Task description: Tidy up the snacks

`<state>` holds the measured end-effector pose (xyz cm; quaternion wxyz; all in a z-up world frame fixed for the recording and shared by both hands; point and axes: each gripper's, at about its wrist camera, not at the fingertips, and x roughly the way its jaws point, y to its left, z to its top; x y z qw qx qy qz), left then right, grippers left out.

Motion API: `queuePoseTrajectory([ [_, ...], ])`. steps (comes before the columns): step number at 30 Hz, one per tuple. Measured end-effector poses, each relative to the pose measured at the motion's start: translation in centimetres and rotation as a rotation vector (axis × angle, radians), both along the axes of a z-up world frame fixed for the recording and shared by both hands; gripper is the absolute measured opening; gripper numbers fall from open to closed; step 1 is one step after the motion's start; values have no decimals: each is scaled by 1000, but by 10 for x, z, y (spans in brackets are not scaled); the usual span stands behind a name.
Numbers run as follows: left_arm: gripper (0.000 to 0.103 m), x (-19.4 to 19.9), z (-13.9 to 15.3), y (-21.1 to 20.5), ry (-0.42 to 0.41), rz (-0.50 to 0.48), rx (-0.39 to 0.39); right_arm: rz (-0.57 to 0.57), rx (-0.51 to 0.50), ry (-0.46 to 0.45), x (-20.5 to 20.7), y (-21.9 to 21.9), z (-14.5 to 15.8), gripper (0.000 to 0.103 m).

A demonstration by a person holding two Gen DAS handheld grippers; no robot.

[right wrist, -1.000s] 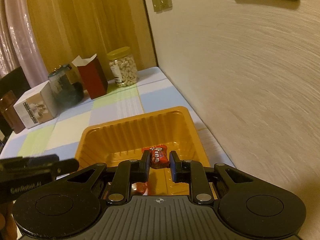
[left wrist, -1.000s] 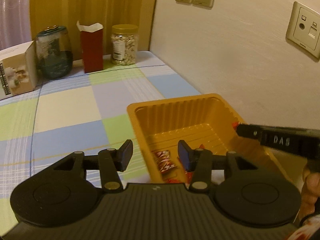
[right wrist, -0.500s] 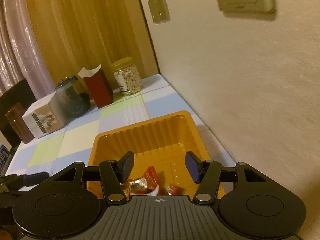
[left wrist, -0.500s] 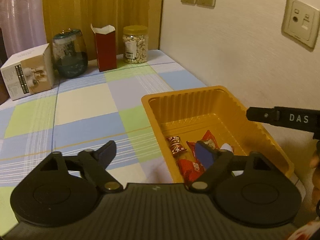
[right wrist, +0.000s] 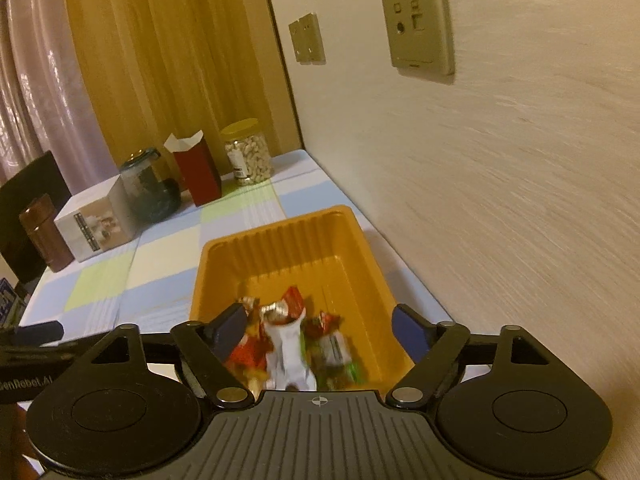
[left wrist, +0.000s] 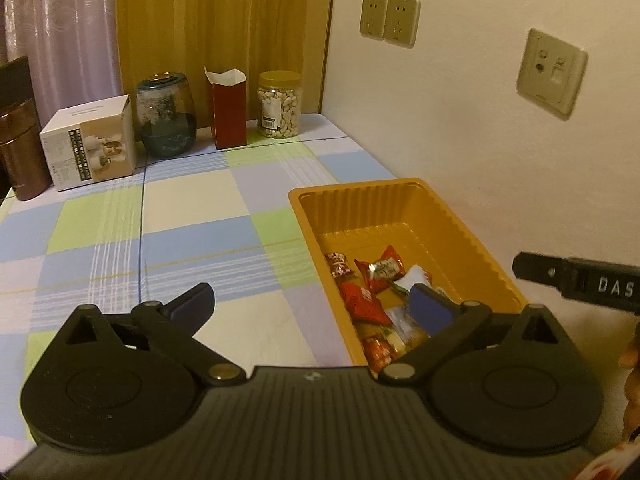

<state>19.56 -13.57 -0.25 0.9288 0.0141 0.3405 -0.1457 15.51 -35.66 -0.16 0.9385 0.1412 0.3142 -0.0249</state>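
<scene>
One orange tray (left wrist: 460, 216) sits near the wall at right, holding a pile of wrapped snacks (left wrist: 372, 280); at least six show, though the exact count cannot be told. Along the far edge stand one nut jar (left wrist: 279, 104), one red carton (left wrist: 229, 114), one dark glass jar (left wrist: 165, 116), one white box (left wrist: 90, 144) and one brown canister (left wrist: 20, 152). Three wall plates (left wrist: 551, 72) are visible

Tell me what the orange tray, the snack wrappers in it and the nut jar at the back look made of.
Orange tray: thin moulded plastic, judging by its ribbed walls and slight sheen.
Snack wrappers: glossy plastic or foil film, crinkled with bright glints.
Nut jar: clear plastic or glass, nuts visible through it; yellow lid, probably plastic.
</scene>
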Motion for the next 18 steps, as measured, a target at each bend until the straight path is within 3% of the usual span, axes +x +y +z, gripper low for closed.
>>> queuePoseTrajectory([
  [9,103,-49,13,23,1,53,-34,12,-45,35,-51,19,12,91],
  [18,103,-91,22,45,11,111,-22,22,-70,56,-89,43,22,92],
])
